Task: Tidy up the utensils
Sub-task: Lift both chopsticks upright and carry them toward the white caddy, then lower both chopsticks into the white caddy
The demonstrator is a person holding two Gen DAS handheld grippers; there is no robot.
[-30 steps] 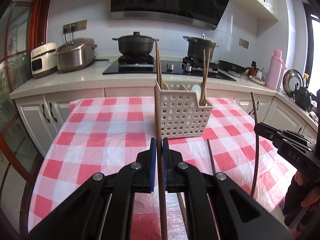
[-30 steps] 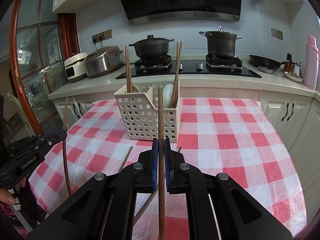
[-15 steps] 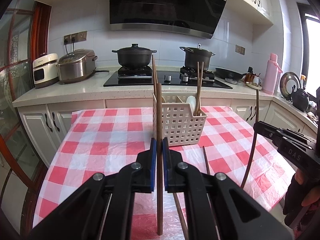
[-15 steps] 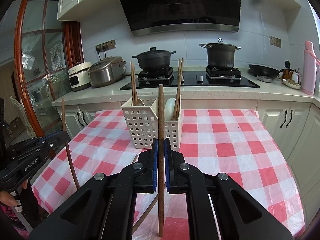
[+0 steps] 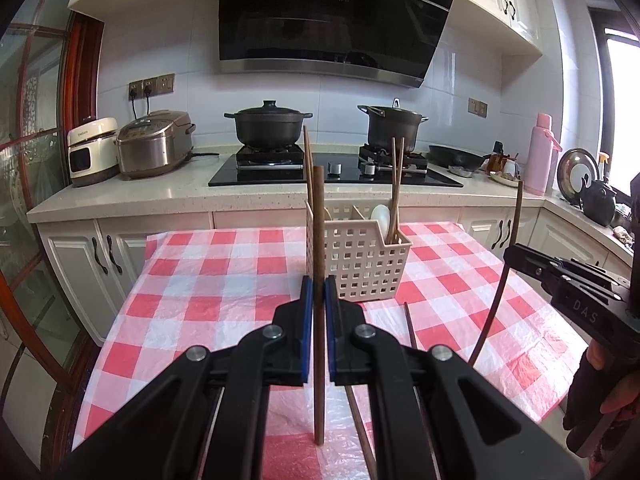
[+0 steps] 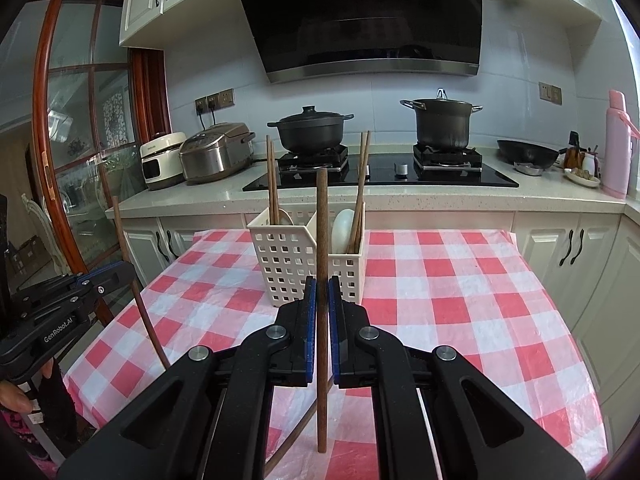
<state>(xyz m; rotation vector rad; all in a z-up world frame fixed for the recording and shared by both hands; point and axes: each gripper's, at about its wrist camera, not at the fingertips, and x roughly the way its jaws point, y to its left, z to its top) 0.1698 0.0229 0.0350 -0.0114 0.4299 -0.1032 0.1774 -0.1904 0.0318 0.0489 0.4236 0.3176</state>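
A white perforated utensil basket point(image 5: 368, 264) point(image 6: 288, 268) stands on the red-checked table, holding several chopsticks and a white spoon point(image 6: 343, 226). My left gripper point(image 5: 319, 292) is shut on a brown chopstick point(image 5: 319, 220) held upright, in front of the basket. My right gripper point(image 6: 321, 292) is shut on another upright brown chopstick point(image 6: 321, 220), also just short of the basket. Each gripper shows in the other's view, the left gripper point(image 6: 114, 276) at the left edge, the right gripper point(image 5: 514, 254) at the right. One loose chopstick point(image 5: 410, 330) lies on the cloth beneath the grippers.
The table point(image 5: 224, 272) has a plastic-covered checked cloth. Behind it runs a counter with a hob, two black pots point(image 5: 268, 128) point(image 5: 392, 126), two rice cookers point(image 5: 154, 146), a pan and a pink flask point(image 5: 540, 154). A glass door frame point(image 6: 44, 140) stands at the left.
Both grippers have lifted and tipped upward with their chopsticks, so the basket sits lower and farther in view. The lower ends of both chopsticks now hang above the cloth.
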